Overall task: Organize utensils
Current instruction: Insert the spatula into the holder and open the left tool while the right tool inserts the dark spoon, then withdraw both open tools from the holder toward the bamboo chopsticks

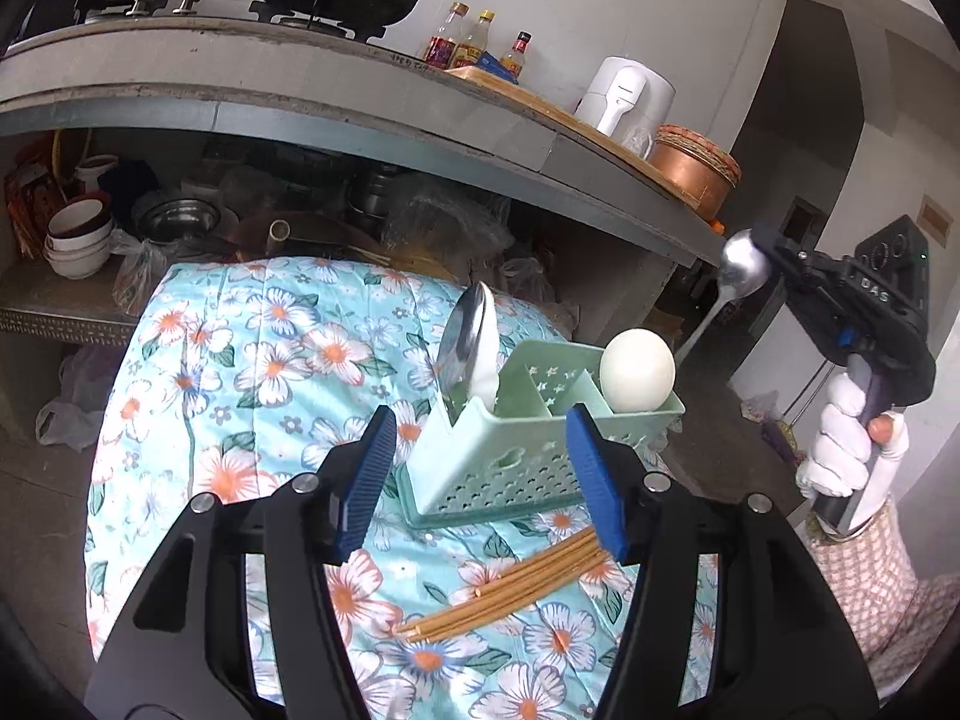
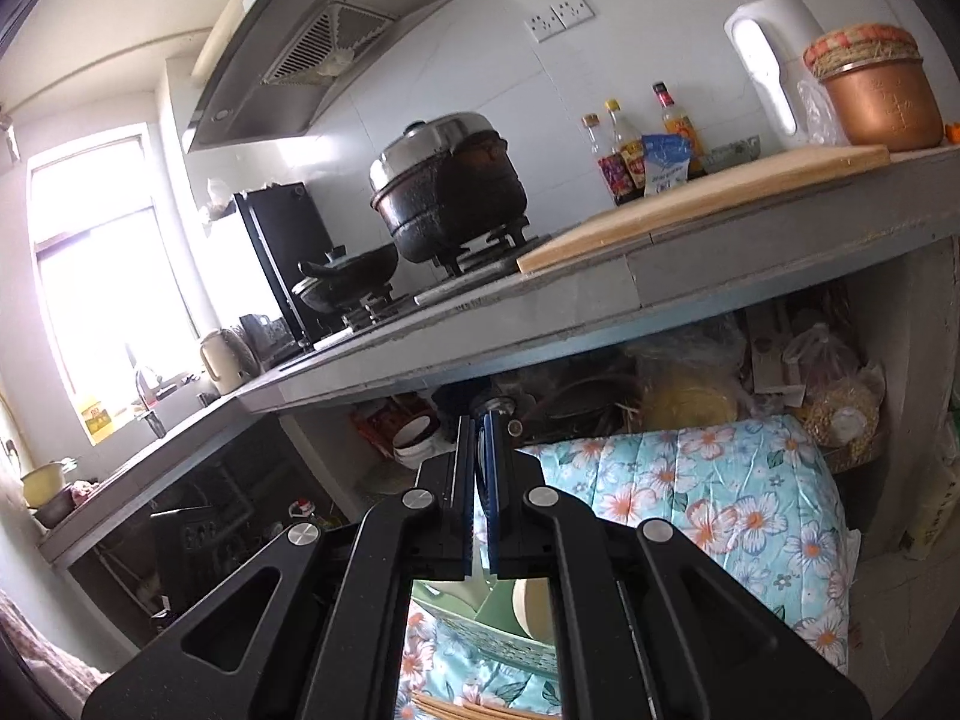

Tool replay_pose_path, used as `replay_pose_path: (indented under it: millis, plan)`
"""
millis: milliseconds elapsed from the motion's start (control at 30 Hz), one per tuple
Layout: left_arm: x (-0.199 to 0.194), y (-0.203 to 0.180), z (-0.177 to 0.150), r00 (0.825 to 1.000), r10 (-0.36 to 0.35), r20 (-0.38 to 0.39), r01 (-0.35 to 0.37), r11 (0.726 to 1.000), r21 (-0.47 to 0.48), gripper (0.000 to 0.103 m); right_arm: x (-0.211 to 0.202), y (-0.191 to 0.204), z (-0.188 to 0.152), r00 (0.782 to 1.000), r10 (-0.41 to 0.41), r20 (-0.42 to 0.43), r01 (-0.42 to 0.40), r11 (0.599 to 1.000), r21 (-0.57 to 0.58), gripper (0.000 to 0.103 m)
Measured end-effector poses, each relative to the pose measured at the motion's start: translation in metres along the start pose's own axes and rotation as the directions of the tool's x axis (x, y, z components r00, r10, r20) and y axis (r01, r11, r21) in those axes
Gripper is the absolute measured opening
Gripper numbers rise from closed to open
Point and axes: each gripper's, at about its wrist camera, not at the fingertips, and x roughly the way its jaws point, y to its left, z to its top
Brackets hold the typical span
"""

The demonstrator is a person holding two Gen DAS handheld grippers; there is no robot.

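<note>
Kitchen counter overhead, cluttered shelf behind, and the work goes on low down on a flowered quilt [image 1: 264, 372] draped over a rounded mound. Sitting on it is the green caddy [image 1: 516, 450], already holding a metal spoon [image 1: 459, 339] and a white spoon [image 1: 489, 354] at one end and a pale ladle [image 1: 637, 369] at the other. A bundle of chopsticks [image 1: 510, 585] lies loose on the quilt just in front of the caddy.

Left gripper [image 1: 480, 483] hangs with its jaws parted and nothing between the pads, framing the caddy's near wall. Right gripper [image 1: 765, 255], in a white-gloved hand [image 1: 840, 444], is clenched on a steel spoon [image 1: 729, 288], held up in the air off to the caddy's right; the grip looks to sit right by the bowl, with the handle slanting down behind the ladle.

Here's the worry: that long handle swinging in could knock the ladle, or tip the light caddy on its soft, sloping seat. The quilt gives no firm footing, so a push on the rim may slide the whole thing. A grip that close to the bowl may also let the spoon pivot.

Room? Plenty above and to the right; the counter edge looms behind, the middle compartment looks free.
</note>
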Motion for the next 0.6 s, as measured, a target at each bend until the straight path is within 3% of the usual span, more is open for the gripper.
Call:
replay_pose_path:
  millis: [133,300,433,600]
  plan:
    - [0.005,0.003,-0.010,1.000,-0.016,-0.020,0.016,1.000,-0.024,0.056,0.024,-0.017,-0.012,0.997,-0.048,-0.058,0.050,0.998,0.034,0.005]
    - [0.009,0.001,-0.016,0.999,-0.024,-0.028,0.024,0.999,-0.022,0.058,0.018,-0.022,-0.014,0.997,-0.057,-0.043,0.059,0.997,0.053,0.008]
    - [0.010,-0.002,-0.019,0.999,-0.027,-0.023,0.027,1.000,-0.001,0.061,-0.003,-0.018,-0.019,0.997,-0.081,-0.001,0.081,0.995,0.054,0.035]
    - [0.017,-0.007,-0.029,0.997,-0.036,-0.063,0.038,0.999,0.022,0.065,-0.032,-0.013,-0.046,0.990,-0.141,0.012,0.140,0.989,0.055,0.047]
